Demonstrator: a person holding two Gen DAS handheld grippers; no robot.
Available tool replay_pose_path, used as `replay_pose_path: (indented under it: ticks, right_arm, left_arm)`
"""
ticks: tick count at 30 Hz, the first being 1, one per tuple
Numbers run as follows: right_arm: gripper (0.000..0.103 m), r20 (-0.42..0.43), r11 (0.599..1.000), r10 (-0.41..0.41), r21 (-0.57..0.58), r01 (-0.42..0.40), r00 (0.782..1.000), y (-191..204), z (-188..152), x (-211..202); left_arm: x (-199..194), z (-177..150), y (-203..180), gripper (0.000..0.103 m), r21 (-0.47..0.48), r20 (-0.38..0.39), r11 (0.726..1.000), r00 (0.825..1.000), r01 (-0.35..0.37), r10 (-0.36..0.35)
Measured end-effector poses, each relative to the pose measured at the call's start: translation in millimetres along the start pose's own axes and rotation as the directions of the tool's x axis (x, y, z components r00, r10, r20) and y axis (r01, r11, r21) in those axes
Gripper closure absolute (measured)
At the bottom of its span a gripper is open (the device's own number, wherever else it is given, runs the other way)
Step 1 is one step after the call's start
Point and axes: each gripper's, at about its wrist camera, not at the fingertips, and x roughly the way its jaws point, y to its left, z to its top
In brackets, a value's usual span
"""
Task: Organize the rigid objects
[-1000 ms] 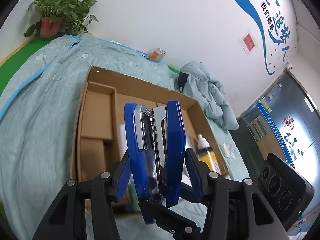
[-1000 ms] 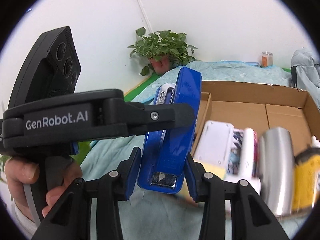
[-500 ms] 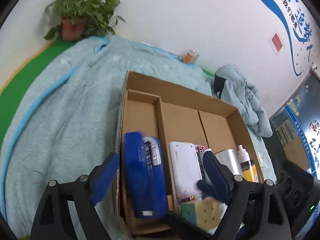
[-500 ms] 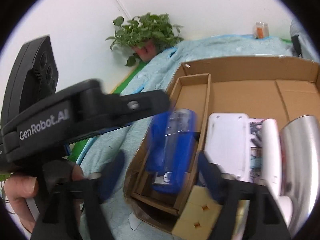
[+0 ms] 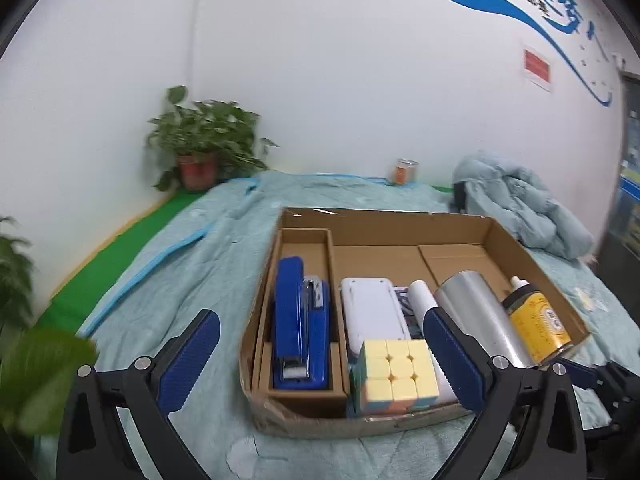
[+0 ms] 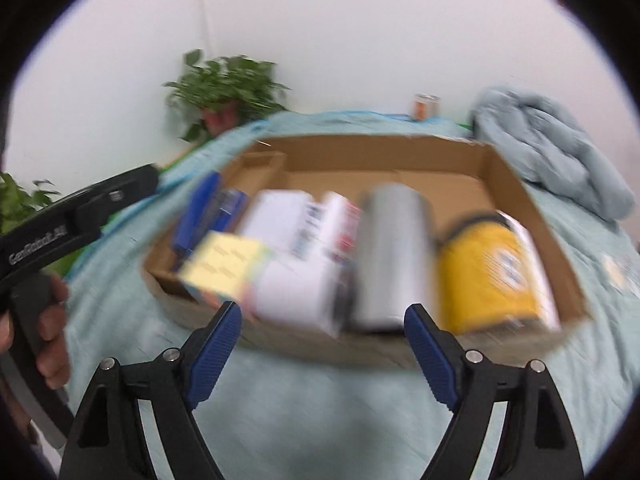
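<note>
White wall, a potted plant (image 5: 204, 148) in the corner and a pale blue quilt (image 5: 192, 264) spread over the surface fill the left wrist view; a cardboard box (image 5: 380, 220) sits on the quilt. Inside the box, the blue stapler (image 5: 298, 320) lies in the narrow compartment along the left wall. Right of that divider come a white case (image 5: 372, 312), a white tube (image 5: 420, 296), a silver can (image 5: 476, 316) and a yellow bottle (image 5: 536, 320) against the right wall. A cube (image 5: 394, 372) rests at the front edge of the box, touching the white case. The left tool (image 5: 320, 356) stands wide and empty, just short of the box front.

From the right wrist the picture is blurred, yet the same box (image 6: 500, 172) shows with the stapler (image 6: 200, 208), cube (image 6: 224, 264), can (image 6: 392, 248) and bottle (image 6: 488, 272) inside. The right tool (image 6: 324, 348) is also wide, holding nothing, in front of the box. The left tool's body (image 6: 76, 216) and the hand (image 6: 48, 320) gripping it appear at the left edge.

Judging by this, the sorting looks nearly or wholly done: every rigid item visible is in the box, and none lies loose on the quilt near it. A small jar (image 5: 406, 170) stands far behind the box by the wall; whether it belongs to the task I cannot tell.
</note>
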Motion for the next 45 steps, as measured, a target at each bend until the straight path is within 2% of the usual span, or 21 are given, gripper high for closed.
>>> replay_pose_path:
  ticks: [2,6,10,13,21,25,36,45]
  right_arm:
    - [0.019,-0.005,0.998,-0.060,0.015,0.060,0.998,-18.5,-11.8,-6.9]
    - [0.019,0.009,0.995,-0.099,0.006,0.099,0.995,-37.9,-22.2,-21.2]
    - [0.019,0.035,0.995,-0.100,-0.002,0.100,0.994,-48.4,-25.9,-37.4]
    - [0.019,0.054,0.995,-0.097,0.002,0.097,0.994,-55.1,-27.5,-44.8]
    - [0.019,0.089,0.995,-0.099,-0.018,0.101,0.991,-60.0,-27.2,-54.6]
    - [0.019,0.087,0.994,-0.104,-0.015,0.105,0.991,-59.9,-28.9,-53.6]
    - [0.019,0.090,0.992,-0.123,-0.010,0.124,0.988,-54.1,-33.3,-56.1]
    - [0.019,0.081,0.990,-0.138,-0.026,0.140,0.987,-49.8,-36.4,-54.4]
  left_arm:
    - [-10.5,-13.5,-17.7,0.001,-0.013,0.005,1.000,1.000,0.002,-0.002]
    - [-29.8,-29.7,-57.8,0.001,0.023,-0.005,0.999,1.000,0.025,-0.025]
    - [-44.5,-36.2,-79.1,0.001,0.022,-0.021,0.999,0.999,0.050,-0.049]
    - [-53.9,-40.8,-92.6,0.001,0.022,-0.024,0.999,0.999,0.026,-0.026]
    - [-62.7,-40.0,-97.0,0.001,0.008,-0.051,0.999,0.998,0.039,-0.039]
    - [-62.4,-41.7,-92.7,0.001,0.008,-0.061,1.000,0.998,0.026,-0.025]
    - [-62.3,-46.8,-96.6,0.001,0.057,-0.063,0.997,0.997,0.048,-0.045]
    - [-56.6,-51.0,-91.2,0.001,0.040,-0.091,0.996,0.993,0.076,-0.072]
